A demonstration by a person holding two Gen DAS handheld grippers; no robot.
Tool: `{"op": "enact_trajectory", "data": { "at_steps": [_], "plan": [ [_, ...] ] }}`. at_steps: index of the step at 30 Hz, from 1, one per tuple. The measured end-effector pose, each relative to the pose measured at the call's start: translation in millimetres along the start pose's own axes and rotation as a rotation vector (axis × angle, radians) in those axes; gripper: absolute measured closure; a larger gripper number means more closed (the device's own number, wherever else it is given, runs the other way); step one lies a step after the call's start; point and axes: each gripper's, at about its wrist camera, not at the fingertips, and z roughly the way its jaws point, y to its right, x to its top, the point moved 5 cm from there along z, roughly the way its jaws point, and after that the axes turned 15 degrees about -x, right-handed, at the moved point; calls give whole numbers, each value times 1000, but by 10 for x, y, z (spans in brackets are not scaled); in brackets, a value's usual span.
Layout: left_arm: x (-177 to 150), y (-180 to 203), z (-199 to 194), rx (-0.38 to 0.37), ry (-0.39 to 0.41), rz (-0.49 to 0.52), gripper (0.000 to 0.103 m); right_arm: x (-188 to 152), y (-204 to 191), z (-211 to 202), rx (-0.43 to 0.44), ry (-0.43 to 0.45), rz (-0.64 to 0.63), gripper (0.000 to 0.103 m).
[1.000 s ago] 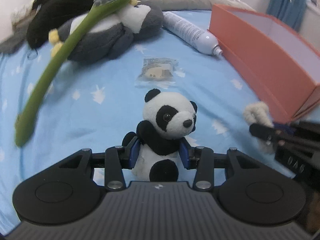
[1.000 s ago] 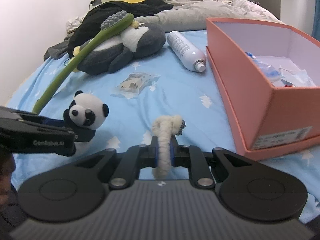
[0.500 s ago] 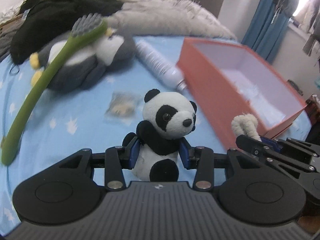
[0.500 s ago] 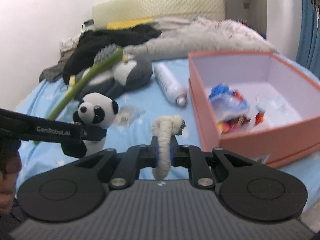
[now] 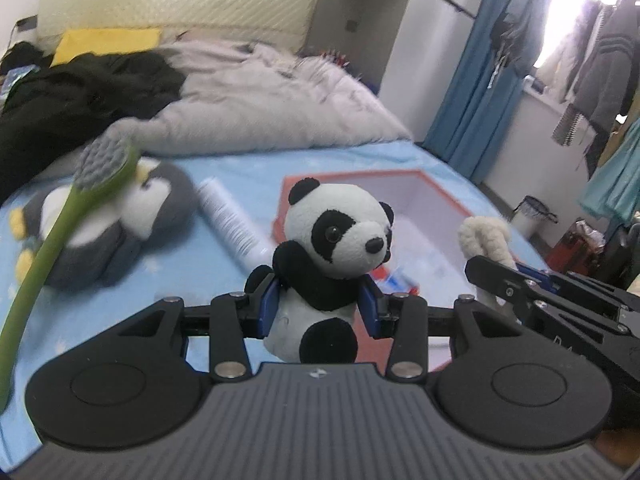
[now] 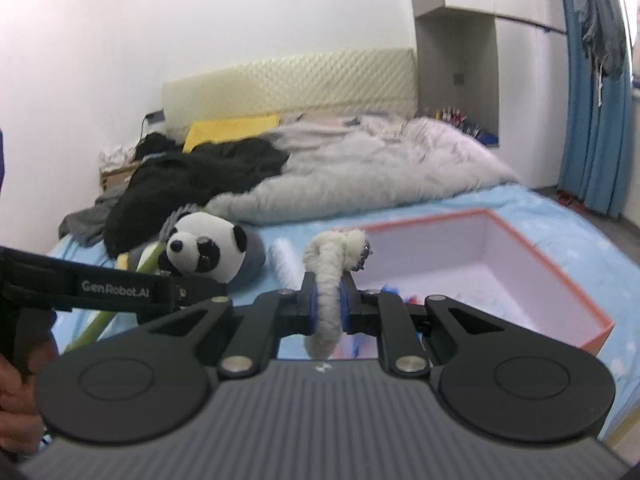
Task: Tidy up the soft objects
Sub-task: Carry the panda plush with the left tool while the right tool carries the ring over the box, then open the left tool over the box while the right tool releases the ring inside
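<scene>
Left wrist view: your left gripper [image 5: 320, 306] is clamped on the panda plush [image 5: 332, 256], blue pads pressing its waist from both sides, its head upright above the fingers, in front of the orange box [image 5: 436, 196] on the bed [image 5: 224, 264]. Right wrist view: your right gripper [image 6: 326, 300] pinches the white fuzzy loop [image 6: 326, 276] between its pads; the loop stands upright above and below the fingers, near the box's [image 6: 560, 276] corner.

You hold the panda [image 5: 332, 256] upright, black and white, pinched at its waist, clear of the bed. Your fuzzy cream loop [image 6: 326, 304] stands on edge, also pinched. Both near the open pink box [image 6: 532, 264].
</scene>
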Motion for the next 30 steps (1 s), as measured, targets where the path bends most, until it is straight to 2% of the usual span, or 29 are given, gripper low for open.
{"op": "enact_trajectory", "data": {
  "at_steps": [4, 9, 16, 22, 25, 30],
  "plan": [
    [209, 217, 77, -41, 14, 13, 55, 200, 166, 43, -26, 9, 19, 88],
    [418, 433, 258, -124, 19, -58, 55, 411, 409, 89, -59, 3, 41, 88],
    [578, 695, 672, -129, -44, -28, 55, 529, 727, 219, -117, -26, 71, 88],
    [627, 744, 1113, -157, -128, -57, 55, 398, 994, 565, -134, -136, 83, 88],
    [621, 808, 1329, -136, -177, -40, 55, 289, 1153, 748, -106, -213, 115, 88],
    [545, 855, 1691, -129, -250, -25, 55, 86, 1338, 929, -130, -290, 134, 88]
  ]
}}
